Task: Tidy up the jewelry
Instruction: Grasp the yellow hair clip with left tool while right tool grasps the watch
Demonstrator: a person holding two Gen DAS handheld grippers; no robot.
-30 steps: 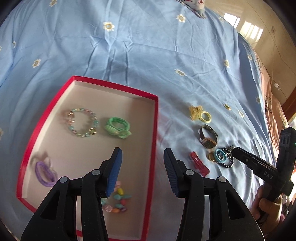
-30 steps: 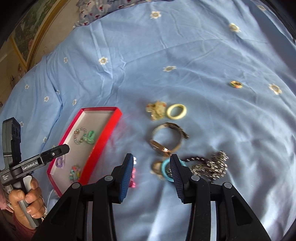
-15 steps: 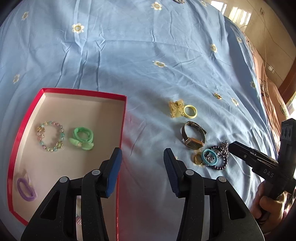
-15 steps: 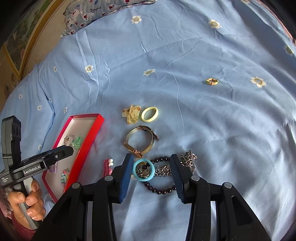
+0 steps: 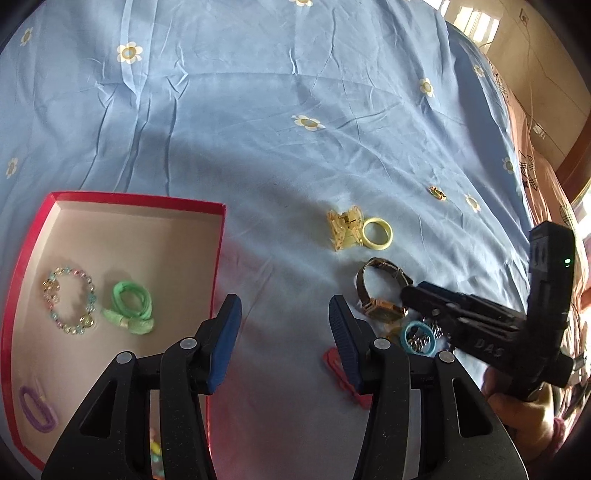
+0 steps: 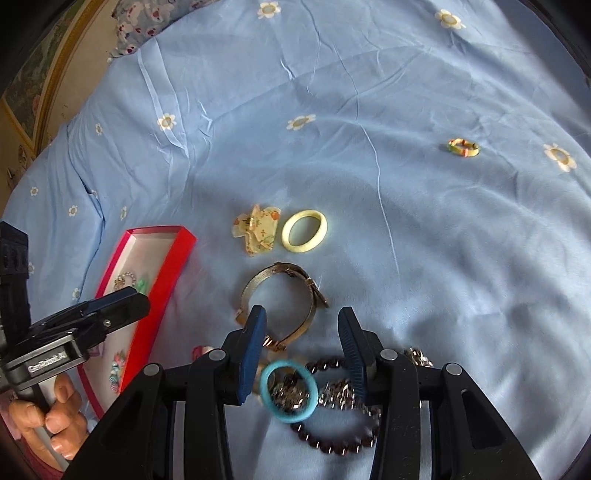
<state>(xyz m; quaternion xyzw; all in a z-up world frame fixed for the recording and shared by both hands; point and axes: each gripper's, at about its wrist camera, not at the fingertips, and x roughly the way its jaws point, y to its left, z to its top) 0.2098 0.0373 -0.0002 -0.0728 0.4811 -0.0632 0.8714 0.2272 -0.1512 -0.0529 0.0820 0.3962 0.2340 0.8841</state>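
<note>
Shallow red cardboard box (image 5: 218, 254) lies on the bedspread, holding a pastel bead bracelet (image 5: 70, 301), green hair tie (image 5: 131, 306), purple hair tie (image 5: 37, 408); gold mesh-band watch (image 6: 284, 306), yellow ring (image 6: 304, 230), blue ring (image 6: 288, 391) lie loose right of it.

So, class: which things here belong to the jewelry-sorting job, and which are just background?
Job: red tray, watch, yellow ring, hair claw, blue ring, bead bracelet, small striped ring.
Background: flowered bedsheet, pillow.
</note>
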